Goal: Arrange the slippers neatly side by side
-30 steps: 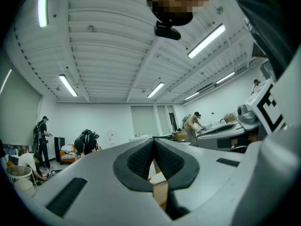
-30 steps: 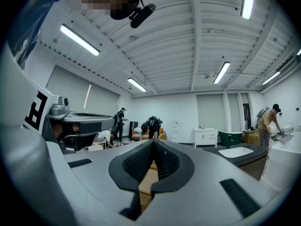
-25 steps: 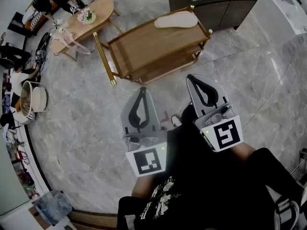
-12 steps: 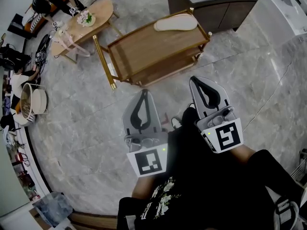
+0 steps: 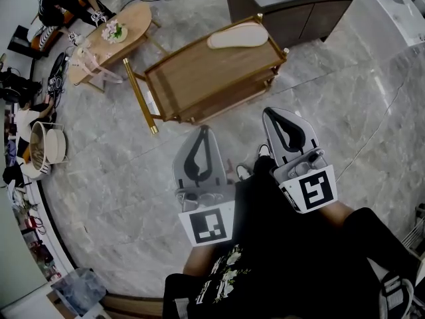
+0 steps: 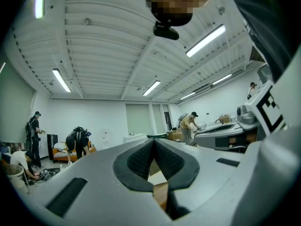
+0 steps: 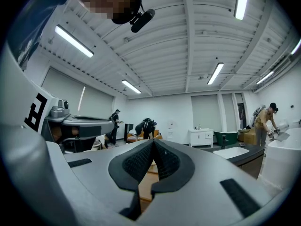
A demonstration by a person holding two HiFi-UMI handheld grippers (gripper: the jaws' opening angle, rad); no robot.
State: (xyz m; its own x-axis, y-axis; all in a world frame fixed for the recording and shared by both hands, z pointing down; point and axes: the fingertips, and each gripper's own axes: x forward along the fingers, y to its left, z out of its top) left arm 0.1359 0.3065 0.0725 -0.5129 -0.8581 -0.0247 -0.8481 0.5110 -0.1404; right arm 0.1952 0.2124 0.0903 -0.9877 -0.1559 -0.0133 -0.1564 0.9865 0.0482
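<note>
One beige slipper (image 5: pixel 238 35) lies sole-up on the top shelf of a wooden rack (image 5: pixel 186 78), near its far right corner. My left gripper (image 5: pixel 202 133) and right gripper (image 5: pixel 273 113) hover side by side over the floor, short of the rack's near edge. Both are shut with nothing between the jaws. The left gripper (image 6: pixel 154 142) and the right gripper (image 7: pixel 153 142) point upward toward the room and ceiling in their own views. I see no second slipper.
A small wooden table (image 5: pixel 106 42) with flowers stands at the far left. A dark vanity cabinet (image 5: pixel 292 8) sits behind the rack. A basket (image 5: pixel 45 146) rests on the marble floor at left. People stand in the room's background.
The head view has shifted slightly, so the rack and slipper sit a little higher and further left. Both grippers stay shut and have barely moved.
</note>
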